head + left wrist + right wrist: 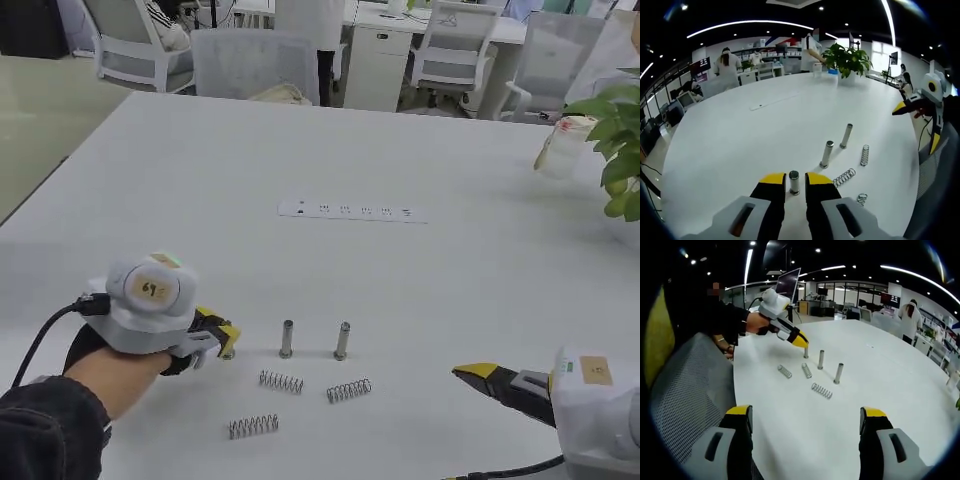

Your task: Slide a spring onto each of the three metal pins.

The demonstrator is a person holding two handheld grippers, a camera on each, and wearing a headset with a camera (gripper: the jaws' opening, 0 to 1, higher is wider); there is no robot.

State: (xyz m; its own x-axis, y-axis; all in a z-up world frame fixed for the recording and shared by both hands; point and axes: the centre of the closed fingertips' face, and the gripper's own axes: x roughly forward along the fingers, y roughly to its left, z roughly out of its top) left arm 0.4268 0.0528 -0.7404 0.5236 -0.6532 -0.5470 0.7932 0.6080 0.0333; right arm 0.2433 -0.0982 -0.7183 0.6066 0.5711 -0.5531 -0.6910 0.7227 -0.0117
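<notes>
**A:** Entry: pins and springs, placed from the middle pin?

**B:** We record the middle pin [287,339] upright on the white table [250,160]. The right pin [342,341] stands just beside it, also upright. The left pin [794,182] stands just beside it on the other side. None of them carries a spring.

**A:** The springs?

**B:** All three lie flat, on the person's side of the middle pin. The first spring [281,381] is just in front of it. The second spring [348,390] is in front and to the right, and the third spring [253,427] is further forward and to the left.

**A:** Tools?

**B:** The left gripper [794,179] is to the left of the middle pin, clenched on the left pin, which stands between its yellow tips. The right gripper [805,415] is well to the right of the middle pin and nearer the person. Its jaws are spread wide and grasp nothing.

**A:** Beyond that?

**B:** We note a power strip [352,210] well behind the middle pin. A leafy plant [620,150] is far off to its right at the table edge.
</notes>
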